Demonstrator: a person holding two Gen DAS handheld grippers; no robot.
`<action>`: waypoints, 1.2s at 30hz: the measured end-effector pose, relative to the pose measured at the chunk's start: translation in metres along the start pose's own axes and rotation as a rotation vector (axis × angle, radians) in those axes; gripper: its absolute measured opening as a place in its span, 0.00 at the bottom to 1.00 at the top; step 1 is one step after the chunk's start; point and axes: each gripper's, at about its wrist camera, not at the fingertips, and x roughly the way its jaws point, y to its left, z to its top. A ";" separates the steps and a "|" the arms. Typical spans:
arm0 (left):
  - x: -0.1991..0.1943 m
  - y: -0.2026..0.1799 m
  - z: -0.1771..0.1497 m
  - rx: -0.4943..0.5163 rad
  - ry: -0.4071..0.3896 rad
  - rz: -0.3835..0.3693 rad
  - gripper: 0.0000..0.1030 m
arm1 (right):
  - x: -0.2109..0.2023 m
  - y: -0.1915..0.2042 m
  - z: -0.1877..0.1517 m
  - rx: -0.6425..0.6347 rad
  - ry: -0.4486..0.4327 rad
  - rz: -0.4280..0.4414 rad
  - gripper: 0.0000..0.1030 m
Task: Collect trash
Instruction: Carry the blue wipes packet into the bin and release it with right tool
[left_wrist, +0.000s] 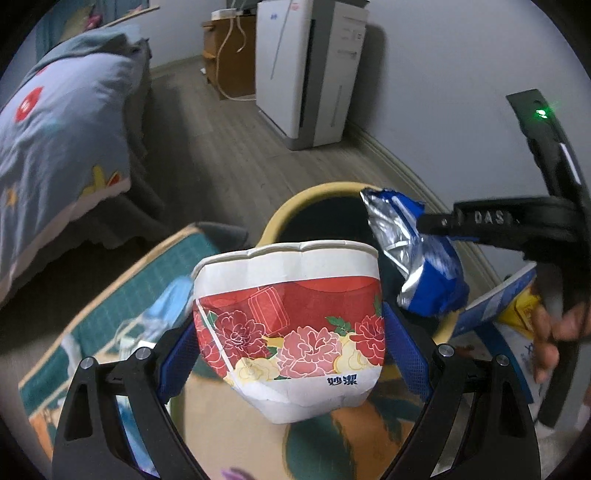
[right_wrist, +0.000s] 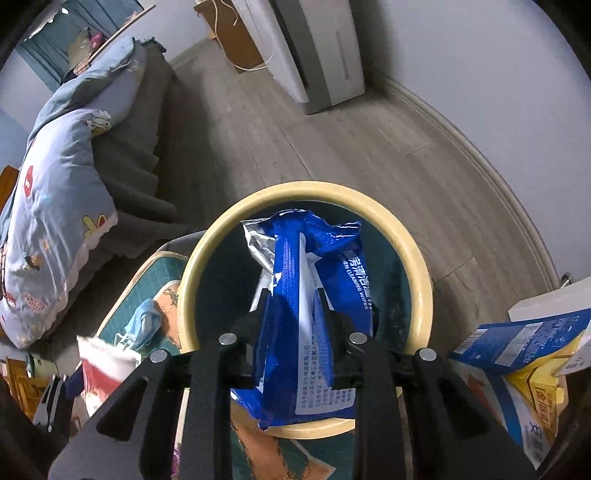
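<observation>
My left gripper (left_wrist: 290, 343) is shut on a crushed paper cup (left_wrist: 291, 325), white with red flowers, held above the mat just short of the trash bin (left_wrist: 295, 206), which has a cream rim. My right gripper (right_wrist: 293, 306) is shut on a blue and silver wipes packet (right_wrist: 317, 295) and holds it over the bin's dark opening (right_wrist: 421, 266). In the left wrist view the packet (left_wrist: 417, 266) and the right gripper (left_wrist: 424, 225) hang over the bin's right side. The cup also shows at the lower left of the right wrist view (right_wrist: 103, 369).
A green patterned mat (left_wrist: 122, 295) lies under the bin, with a light blue face mask (right_wrist: 142, 326) on it. Blue and yellow cartons (right_wrist: 528, 354) lie right of the bin. A bed with a blue quilt (left_wrist: 62, 133) stands left, a white appliance (left_wrist: 306, 70) by the wall.
</observation>
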 end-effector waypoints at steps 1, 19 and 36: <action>0.002 -0.001 0.003 0.007 -0.001 0.004 0.88 | 0.000 -0.002 0.000 0.014 0.000 -0.001 0.23; 0.018 -0.021 0.012 0.091 -0.005 0.034 0.92 | -0.011 -0.015 0.003 0.095 -0.046 -0.009 0.78; -0.039 0.034 -0.030 -0.061 -0.031 0.085 0.93 | -0.026 0.025 -0.007 -0.059 -0.100 -0.045 0.94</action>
